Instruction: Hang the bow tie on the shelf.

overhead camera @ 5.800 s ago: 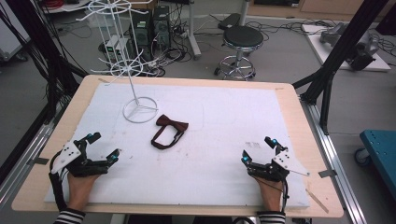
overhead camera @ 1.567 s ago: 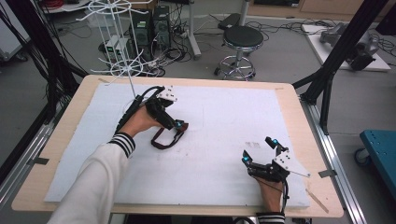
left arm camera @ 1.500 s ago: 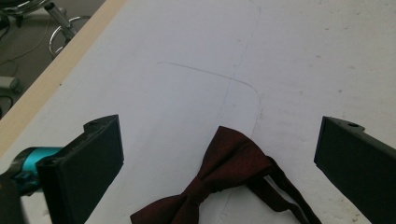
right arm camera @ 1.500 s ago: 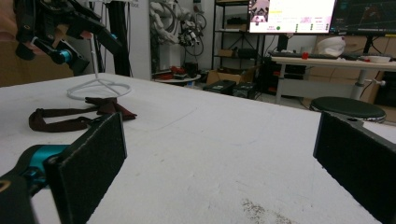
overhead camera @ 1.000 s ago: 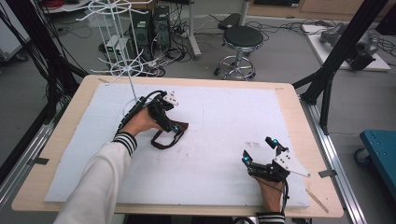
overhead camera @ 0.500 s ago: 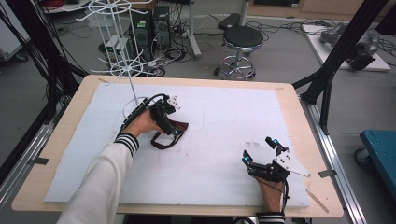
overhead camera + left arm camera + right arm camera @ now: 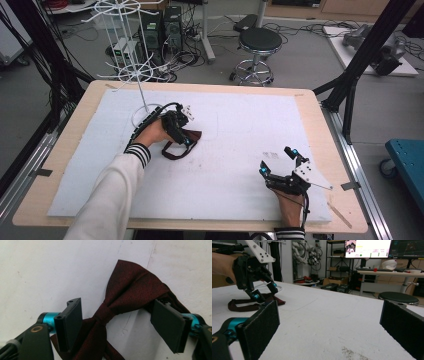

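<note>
Each hand-held black two-jaw left gripper (image 7: 117,322) and right gripper (image 7: 329,332) carries flat rectangular black pads (image 7: 70,323) on short bright teal metal cylinders (image 7: 48,318), with small screw holes showing at the pad corners and a brass-coloured ring set in the black frame beside the left one. The right gripper wears a pale grey three-cornered plate (image 7: 311,175) dotted with small holes, tiny blue lights glow at its tips, and a black cable (image 7: 150,117) trails from the left gripper. The person's left arm is in a white sleeve (image 7: 107,197) ending in a black-and-white striped cuff (image 7: 138,152), and a matching striped cuff (image 7: 289,233) shows at the right wrist.
</note>
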`<state>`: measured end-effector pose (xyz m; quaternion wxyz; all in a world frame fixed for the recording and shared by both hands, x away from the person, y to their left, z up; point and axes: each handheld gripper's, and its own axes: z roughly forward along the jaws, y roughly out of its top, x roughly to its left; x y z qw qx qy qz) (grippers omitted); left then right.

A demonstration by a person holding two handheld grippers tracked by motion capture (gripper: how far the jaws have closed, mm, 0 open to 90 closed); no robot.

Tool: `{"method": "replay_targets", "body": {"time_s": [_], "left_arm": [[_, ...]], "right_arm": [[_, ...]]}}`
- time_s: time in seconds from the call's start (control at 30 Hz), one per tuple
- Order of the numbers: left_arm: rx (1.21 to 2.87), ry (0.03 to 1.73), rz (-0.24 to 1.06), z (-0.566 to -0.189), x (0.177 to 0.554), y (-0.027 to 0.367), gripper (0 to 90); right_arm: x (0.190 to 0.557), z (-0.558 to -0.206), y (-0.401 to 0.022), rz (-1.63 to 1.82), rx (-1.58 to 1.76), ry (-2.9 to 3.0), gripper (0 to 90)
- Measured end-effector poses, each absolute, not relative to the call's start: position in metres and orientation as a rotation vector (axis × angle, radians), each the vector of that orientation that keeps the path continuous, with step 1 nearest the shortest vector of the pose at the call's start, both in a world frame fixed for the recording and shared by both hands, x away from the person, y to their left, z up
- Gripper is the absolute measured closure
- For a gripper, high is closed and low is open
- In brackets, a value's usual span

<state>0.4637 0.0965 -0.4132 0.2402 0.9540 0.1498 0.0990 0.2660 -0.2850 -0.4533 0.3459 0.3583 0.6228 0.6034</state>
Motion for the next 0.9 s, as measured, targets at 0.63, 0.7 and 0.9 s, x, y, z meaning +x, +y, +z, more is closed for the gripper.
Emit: {"method": "replay_targets", "body": {"time_s": [0.63,0.7,0.9], "left_arm": [[2.657,0.414,0.37,-0.41,0.458,0.097,76.0],[2.649,0.42,0.377,-0.411,0.456,0.098,76.3],[2.642,0.44,0.401,-0.411,0.454,0.097,77.3]], "right_arm": [[0.266,-0.453,-0.285,1.565,0.929,1.614,1.9],[0.266,-0.453,-0.285,1.568,0.934,1.618,1.9],[0.266,-0.453,-0.285,1.568,0.935,1.618,1.9]]}}
